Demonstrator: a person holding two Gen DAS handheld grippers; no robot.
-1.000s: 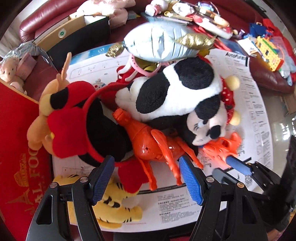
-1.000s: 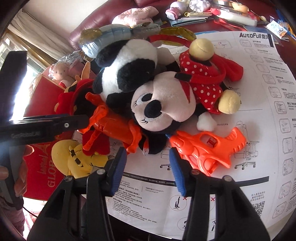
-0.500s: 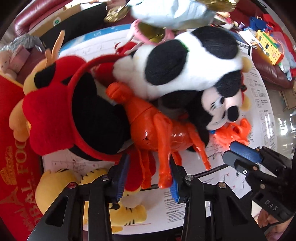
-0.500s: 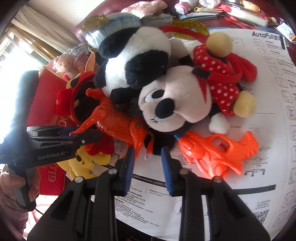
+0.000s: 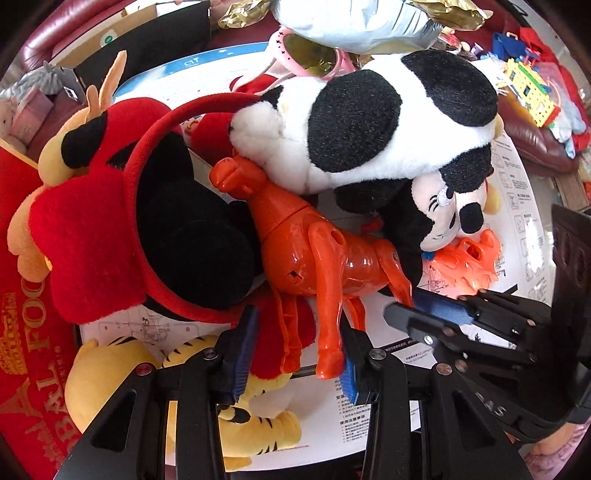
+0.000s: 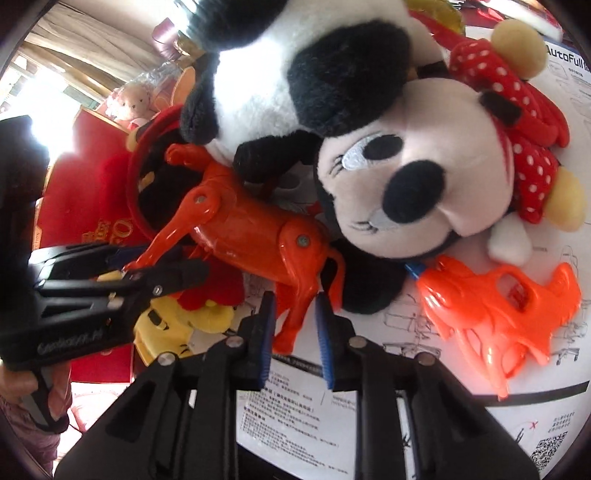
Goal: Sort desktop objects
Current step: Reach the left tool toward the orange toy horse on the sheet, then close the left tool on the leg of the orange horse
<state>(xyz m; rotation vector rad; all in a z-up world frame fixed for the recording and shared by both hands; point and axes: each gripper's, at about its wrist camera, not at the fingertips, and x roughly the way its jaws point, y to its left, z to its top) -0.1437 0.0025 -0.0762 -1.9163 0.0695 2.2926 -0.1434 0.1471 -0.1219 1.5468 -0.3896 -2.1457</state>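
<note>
An orange plastic toy horse (image 5: 306, 258) (image 6: 251, 236) lies on its side in a pile of toys, wedged under a panda plush (image 5: 369, 129) and beside a mouse plush in a red dotted dress (image 6: 417, 184). My left gripper (image 5: 295, 362) is shut on the horse's front legs. My right gripper (image 6: 293, 332) has closed on a hind leg, and its blue pad (image 5: 443, 306) shows at the horse's rear. An orange water gun (image 6: 498, 306) lies to the right on the paper.
A red headband with black ears (image 5: 184, 240) and a yellow tiger plush (image 5: 122, 376) press against the horse's left side. Everything rests on a white instruction sheet (image 6: 406, 424). A foil balloon (image 5: 369, 22), pink sunglasses (image 5: 314, 51) and a red box (image 5: 22, 332) ring the pile.
Both grippers moved in toward the horse and narrowed. The left closed on the front legs, the right on a hind leg.
</note>
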